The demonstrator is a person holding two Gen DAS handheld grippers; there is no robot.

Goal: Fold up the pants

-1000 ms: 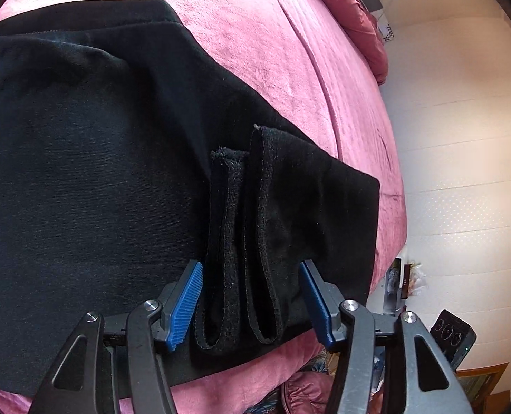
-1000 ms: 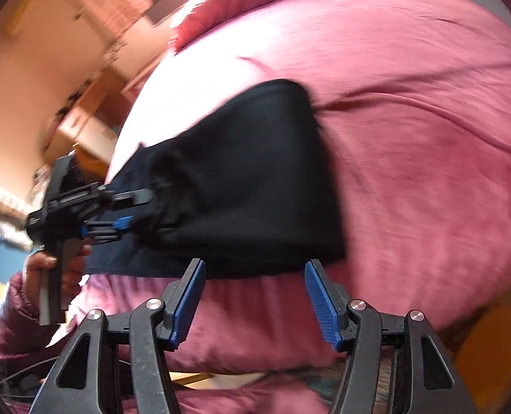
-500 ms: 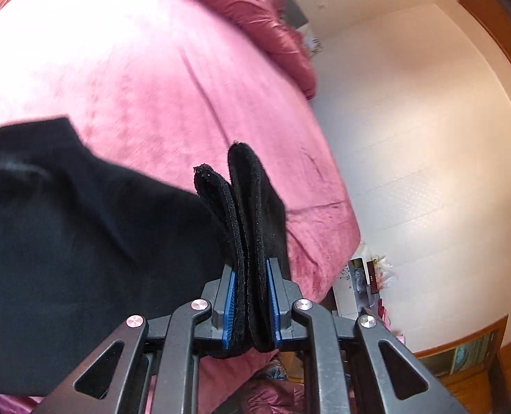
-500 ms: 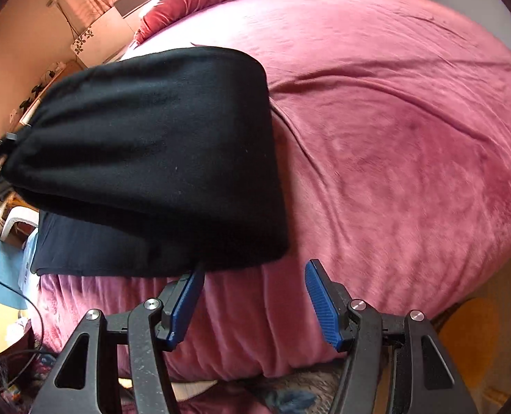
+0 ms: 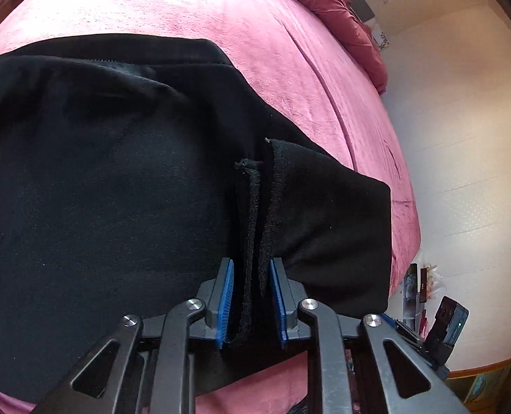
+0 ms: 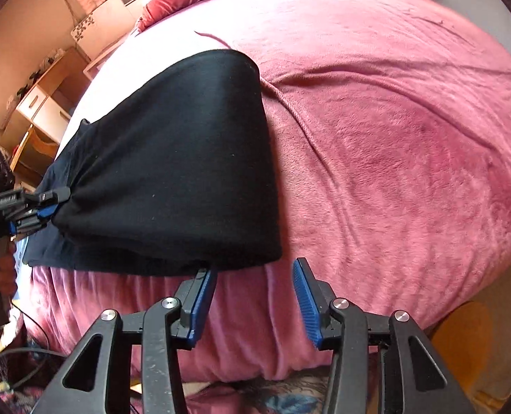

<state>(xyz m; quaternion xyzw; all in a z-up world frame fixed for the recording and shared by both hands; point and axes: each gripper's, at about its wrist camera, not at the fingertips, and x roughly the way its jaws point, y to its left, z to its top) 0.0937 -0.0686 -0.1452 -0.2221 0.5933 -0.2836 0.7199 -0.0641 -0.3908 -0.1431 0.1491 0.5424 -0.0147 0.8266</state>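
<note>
Black pants [image 5: 100, 207] lie folded over on a pink bed [image 5: 255, 34]. Two leg cuffs [image 5: 255, 214] stand on edge between the blue pads of my left gripper [image 5: 251, 265], which grips them while its jaws are easing apart. The right wrist view shows the same left gripper [image 6: 53, 203] at the far left, with the folded pants [image 6: 172, 172] gathered into it. My right gripper [image 6: 255, 269] hovers over the bed's near edge by the corner of the fold, its jaws closing with nothing between them. The fold's edge lies just above its left finger [image 6: 203, 289].
The pink blanket [image 6: 393, 138] spreads wide to the right of the pants. A hand [image 6: 0, 269] holds the left gripper's handle. Wooden drawers [image 6: 38, 110] stand beyond the bed. A pink duvet [image 5: 341, 10] is heaped at the bed's far end, and white floor [image 5: 462, 172] lies to the right.
My left gripper shut on the two cuffs, lifted them off the pants, then brought them back down over the cloth. The right gripper's jaws have narrowed beside the fold's corner.
</note>
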